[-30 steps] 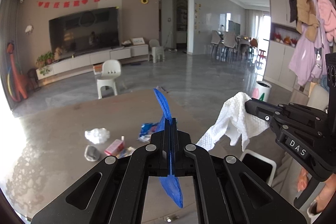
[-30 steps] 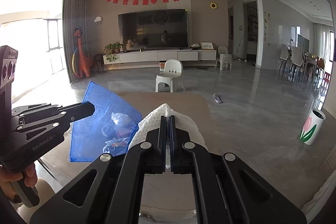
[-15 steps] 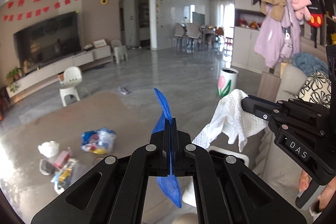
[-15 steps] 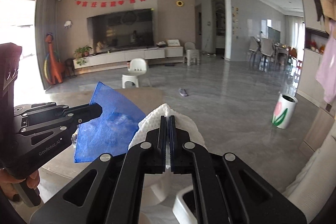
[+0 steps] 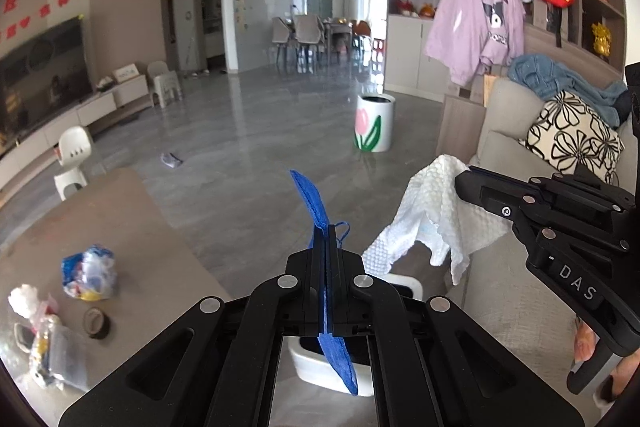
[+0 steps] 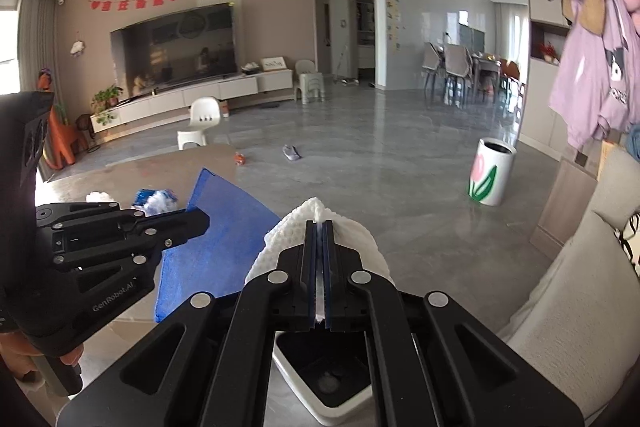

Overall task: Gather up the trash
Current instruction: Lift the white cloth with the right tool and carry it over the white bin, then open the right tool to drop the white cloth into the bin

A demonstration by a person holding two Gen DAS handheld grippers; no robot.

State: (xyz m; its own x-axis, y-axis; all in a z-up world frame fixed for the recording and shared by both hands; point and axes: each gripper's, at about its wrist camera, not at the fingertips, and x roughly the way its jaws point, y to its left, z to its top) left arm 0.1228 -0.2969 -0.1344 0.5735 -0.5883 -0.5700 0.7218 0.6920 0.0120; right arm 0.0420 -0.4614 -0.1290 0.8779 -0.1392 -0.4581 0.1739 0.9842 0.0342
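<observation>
Blue cloth [image 5: 325, 311] clamped in the left gripper [image 5: 327, 239], white paper towel [image 6: 320, 215] pinched in the right gripper [image 6: 319, 231] — both above a white bin [image 6: 320, 403]. More trash [image 5: 89, 273] along the table [image 5: 132, 227] edge — wrappers, crumpled tissue.

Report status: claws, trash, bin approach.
Left claw shut on blue cloth. Right claw shut on white tissue. White bin open below, nothing blocking.

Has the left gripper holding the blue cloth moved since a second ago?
Yes. The left gripper, shut on the blue cloth, has swung right: the TV wall slid to the frame's left edge and the white bin now sits below it.
</observation>
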